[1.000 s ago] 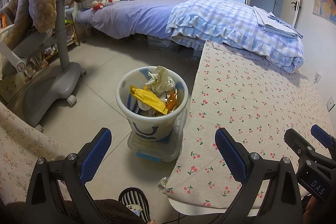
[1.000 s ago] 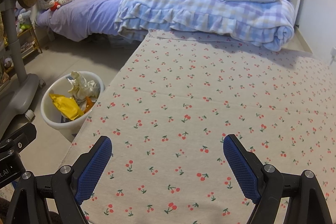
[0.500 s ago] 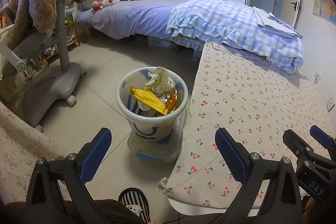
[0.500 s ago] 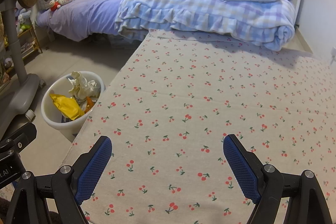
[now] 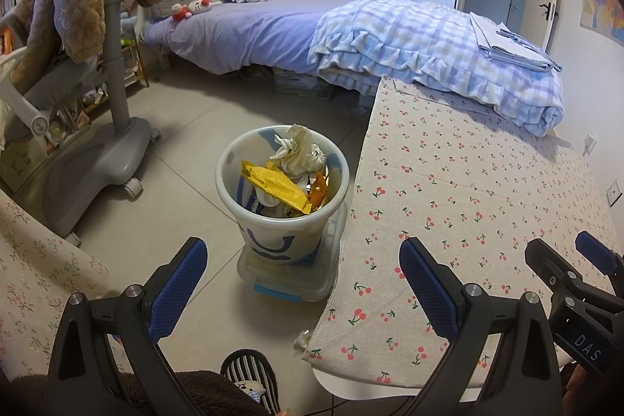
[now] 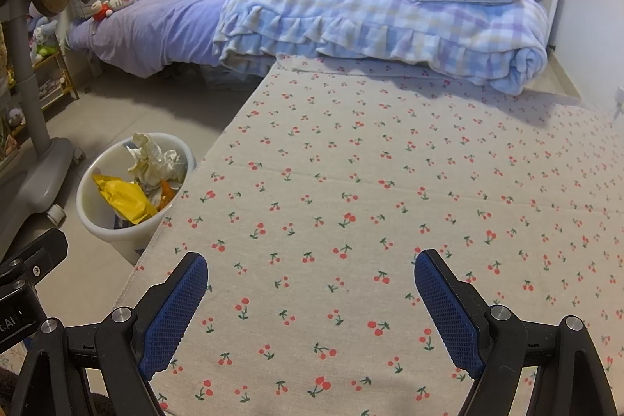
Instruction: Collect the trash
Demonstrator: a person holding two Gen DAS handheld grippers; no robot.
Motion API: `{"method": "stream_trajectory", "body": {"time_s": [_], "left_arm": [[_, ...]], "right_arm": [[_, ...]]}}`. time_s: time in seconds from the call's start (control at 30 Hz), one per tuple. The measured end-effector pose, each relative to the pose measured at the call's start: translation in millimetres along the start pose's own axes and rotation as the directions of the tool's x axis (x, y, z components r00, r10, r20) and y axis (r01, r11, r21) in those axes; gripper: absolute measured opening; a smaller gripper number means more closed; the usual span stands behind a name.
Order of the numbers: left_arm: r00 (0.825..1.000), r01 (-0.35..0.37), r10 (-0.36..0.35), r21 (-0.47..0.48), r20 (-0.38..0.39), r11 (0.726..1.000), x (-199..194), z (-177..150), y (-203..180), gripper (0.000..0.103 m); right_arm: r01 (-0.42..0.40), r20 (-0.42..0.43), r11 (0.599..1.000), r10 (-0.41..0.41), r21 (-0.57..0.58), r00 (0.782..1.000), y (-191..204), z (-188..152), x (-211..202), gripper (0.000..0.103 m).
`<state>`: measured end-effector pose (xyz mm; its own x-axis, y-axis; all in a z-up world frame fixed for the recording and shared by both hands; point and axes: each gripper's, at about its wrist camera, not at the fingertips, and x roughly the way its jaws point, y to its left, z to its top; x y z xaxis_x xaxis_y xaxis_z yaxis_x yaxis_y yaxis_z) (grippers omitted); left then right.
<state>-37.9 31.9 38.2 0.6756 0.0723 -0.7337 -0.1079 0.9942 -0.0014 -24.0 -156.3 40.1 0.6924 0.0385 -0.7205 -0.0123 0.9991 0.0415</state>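
cherry-print tablecloth (image 6: 351, 182) bare; full trash bin (image 5: 282, 217) on floor; both tongs spread, empty.

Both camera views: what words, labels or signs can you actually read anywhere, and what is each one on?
"DAS" on the black body of the right tool, seen at the edge of the left view.
".AI", cut off by the frame, on the black body of the left tool, seen at the edge of the right view.
Blue mark on the white trash bin: a curved shape, not readable as text.
Wall poster: too blurred to read.
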Motion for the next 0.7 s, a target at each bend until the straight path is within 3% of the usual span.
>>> {"method": "stream_trajectory", "body": {"time_s": [0.7], "left_arm": [[1.0, 0.003, -0.003, 0.001, 0.002, 1.0, 0.1, 1.9, -0.2, 0.1]], "right_arm": [[0.008, -0.005, 1.0, -0.008, 0.005, 1.0, -1.5, -2.5, 2.5, 0.09]]}}
